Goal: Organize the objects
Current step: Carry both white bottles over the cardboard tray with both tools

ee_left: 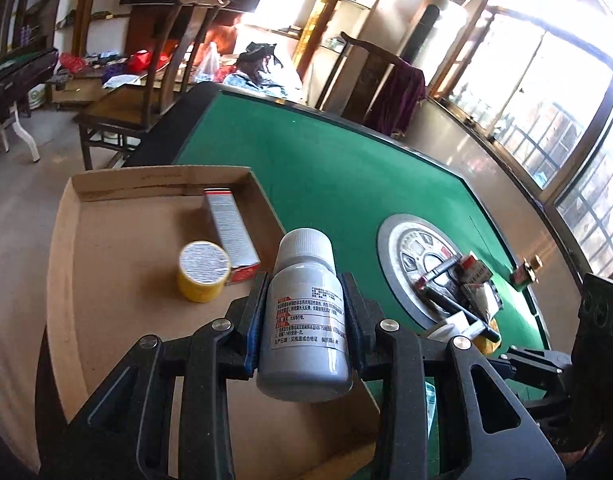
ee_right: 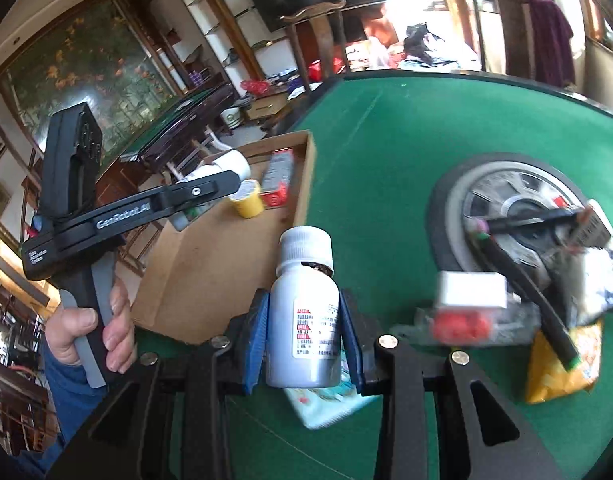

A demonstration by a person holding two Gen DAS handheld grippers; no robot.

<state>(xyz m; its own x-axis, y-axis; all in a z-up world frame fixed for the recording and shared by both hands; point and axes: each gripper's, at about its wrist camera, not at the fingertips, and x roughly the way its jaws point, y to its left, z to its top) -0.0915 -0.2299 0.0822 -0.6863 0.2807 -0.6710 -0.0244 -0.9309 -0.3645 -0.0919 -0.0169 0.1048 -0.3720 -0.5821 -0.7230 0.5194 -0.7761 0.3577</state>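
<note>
Each tool grips a grey white-capped bottle: the left tool (ee_left: 304, 312) holds its bottle (ee_left: 304, 320) above the cardboard tray (ee_left: 118, 280); the right tool (ee_right: 302, 330) holds its bottle (ee_right: 304, 316) above the green bench (ee_right: 386, 168).

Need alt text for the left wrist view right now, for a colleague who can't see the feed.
The left gripper clamps a grey bottle with a white cap above a shallow cardboard tray on a green felt table. The tray holds a yellow tin and a slim carton.
</note>
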